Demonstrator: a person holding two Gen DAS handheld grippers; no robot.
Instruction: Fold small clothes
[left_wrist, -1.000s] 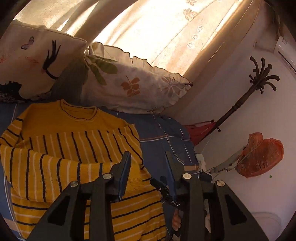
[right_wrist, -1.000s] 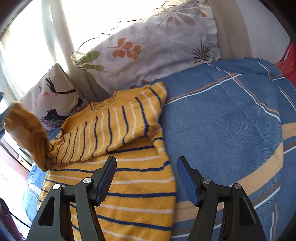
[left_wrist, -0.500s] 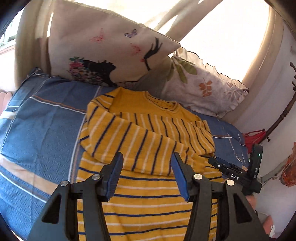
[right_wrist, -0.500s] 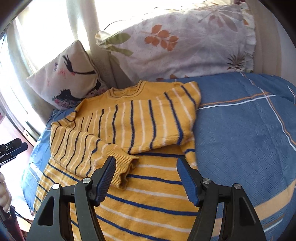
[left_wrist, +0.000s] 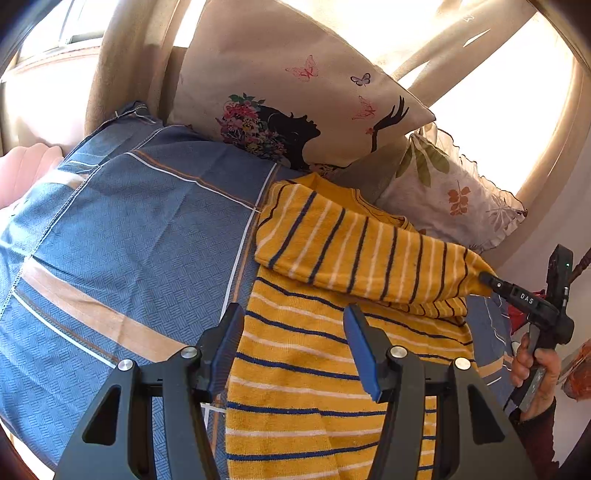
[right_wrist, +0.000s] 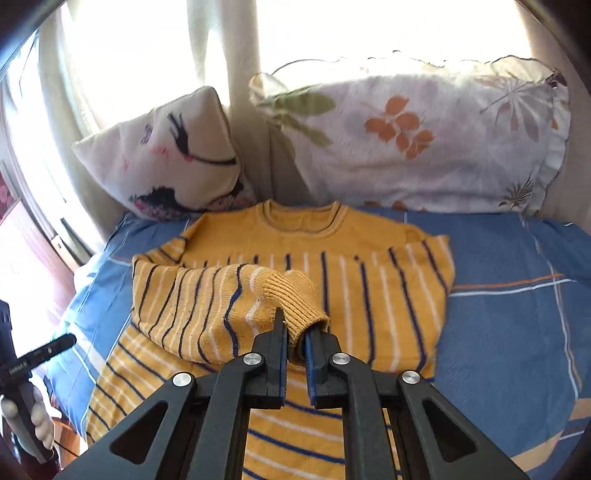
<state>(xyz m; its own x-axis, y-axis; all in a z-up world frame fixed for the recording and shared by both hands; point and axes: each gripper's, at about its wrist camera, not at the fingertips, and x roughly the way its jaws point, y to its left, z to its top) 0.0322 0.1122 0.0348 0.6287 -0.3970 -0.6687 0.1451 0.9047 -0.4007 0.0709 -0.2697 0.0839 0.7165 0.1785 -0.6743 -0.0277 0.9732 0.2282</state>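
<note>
A yellow sweater (left_wrist: 314, 369) with navy and white stripes lies face up on the blue checked bed cover (left_wrist: 129, 240). Both sleeves are folded across its chest. My right gripper (right_wrist: 295, 325) is shut on the ribbed cuff (right_wrist: 291, 291) of the upper sleeve (left_wrist: 351, 251) and holds it raised off the chest. In the left wrist view that right gripper (left_wrist: 487, 278) pinches the cuff at the right. My left gripper (left_wrist: 291, 347) stands open above the sweater's left edge, its pads touching nothing. The left gripper (right_wrist: 68, 339) also shows at the far left.
Two pillows, one with a butterfly print (left_wrist: 295, 92) and one with leaves (right_wrist: 424, 140), lean against the curtained window behind the collar. The bed edge drops off at the left (right_wrist: 74, 369). A person's hand (left_wrist: 535, 365) holds the right gripper near a red bag (left_wrist: 576, 373).
My right gripper has shut on the cuff lying on the chest and lifted it. My left gripper has opened wider and swung left and down, letting go of the sleeve it held up.
</note>
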